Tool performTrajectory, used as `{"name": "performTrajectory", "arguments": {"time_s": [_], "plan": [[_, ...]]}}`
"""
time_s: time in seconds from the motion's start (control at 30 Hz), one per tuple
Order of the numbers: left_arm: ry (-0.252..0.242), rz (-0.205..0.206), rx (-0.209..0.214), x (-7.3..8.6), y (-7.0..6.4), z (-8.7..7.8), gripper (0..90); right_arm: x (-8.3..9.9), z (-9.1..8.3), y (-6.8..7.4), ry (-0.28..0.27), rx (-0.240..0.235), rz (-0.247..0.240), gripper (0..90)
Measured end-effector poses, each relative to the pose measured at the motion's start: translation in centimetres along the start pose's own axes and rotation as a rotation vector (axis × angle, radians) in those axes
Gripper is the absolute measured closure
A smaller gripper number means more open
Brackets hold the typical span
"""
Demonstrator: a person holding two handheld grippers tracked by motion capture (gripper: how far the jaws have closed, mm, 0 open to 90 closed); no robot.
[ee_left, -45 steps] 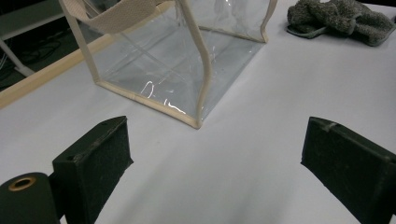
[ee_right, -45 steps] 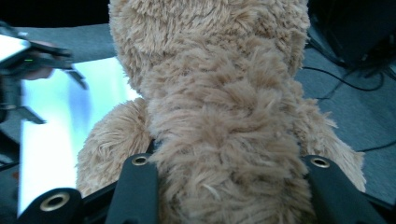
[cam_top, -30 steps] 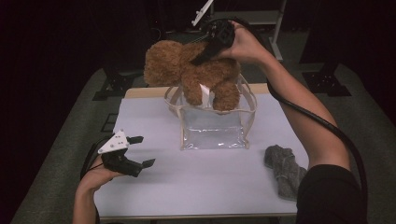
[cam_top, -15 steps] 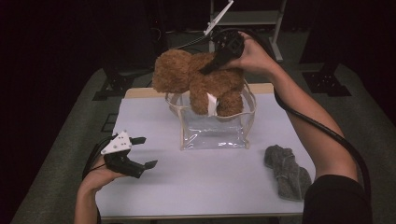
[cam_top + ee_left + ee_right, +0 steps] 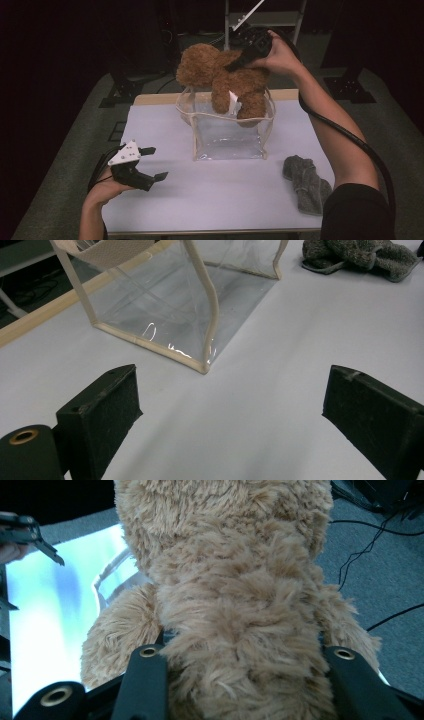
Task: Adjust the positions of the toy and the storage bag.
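Observation:
A brown teddy bear hangs over the open top of a clear plastic bag with beige trim, its legs just inside the rim. My right gripper is shut on the bear's body, held above the far side of the bag. My left gripper rests near the table's left front, open and holding nothing, its jaws wide apart. In the left gripper view the clear bag stands ahead of the jaws.
A crumpled grey cloth lies on the white table at the front right, also seen as the grey cloth. Dark floor, stands and cables surround the table.
The right gripper has carried the bear rightward and lower, so its legs now dip into the bag's opening. The left gripper has stayed where it was.

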State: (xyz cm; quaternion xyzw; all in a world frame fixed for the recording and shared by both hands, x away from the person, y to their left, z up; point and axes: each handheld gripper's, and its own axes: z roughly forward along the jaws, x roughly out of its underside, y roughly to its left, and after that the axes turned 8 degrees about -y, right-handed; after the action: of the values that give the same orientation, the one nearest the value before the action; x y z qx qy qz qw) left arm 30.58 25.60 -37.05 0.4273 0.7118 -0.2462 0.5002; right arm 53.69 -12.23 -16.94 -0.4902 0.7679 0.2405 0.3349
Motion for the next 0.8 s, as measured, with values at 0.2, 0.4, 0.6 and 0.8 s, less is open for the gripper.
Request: {"name": "performTrajectory", "arguments": {"time_s": [0.2,0.4,0.6,0.8], "plan": [[0.006,0.003,0.004,0.0,-0.1,0.1,7.3,1.3,1.4,1.3,0.033,-0.026,-0.030,55.8],[0.004,0.003,0.004,-0.1,-0.1,0.0,7.3,3.0,2.9,3.2,0.061,-0.086,-0.043,55.8],[0.013,0.002,0.009,0.0,-0.2,0.1,7.3,4.7,3.2,3.3,0.064,-0.100,-0.004,56.0],[0.017,0.002,0.011,0.0,-0.2,0.2,7.3,7.1,4.3,2.3,0.110,-0.086,0.052,56.2]]}}
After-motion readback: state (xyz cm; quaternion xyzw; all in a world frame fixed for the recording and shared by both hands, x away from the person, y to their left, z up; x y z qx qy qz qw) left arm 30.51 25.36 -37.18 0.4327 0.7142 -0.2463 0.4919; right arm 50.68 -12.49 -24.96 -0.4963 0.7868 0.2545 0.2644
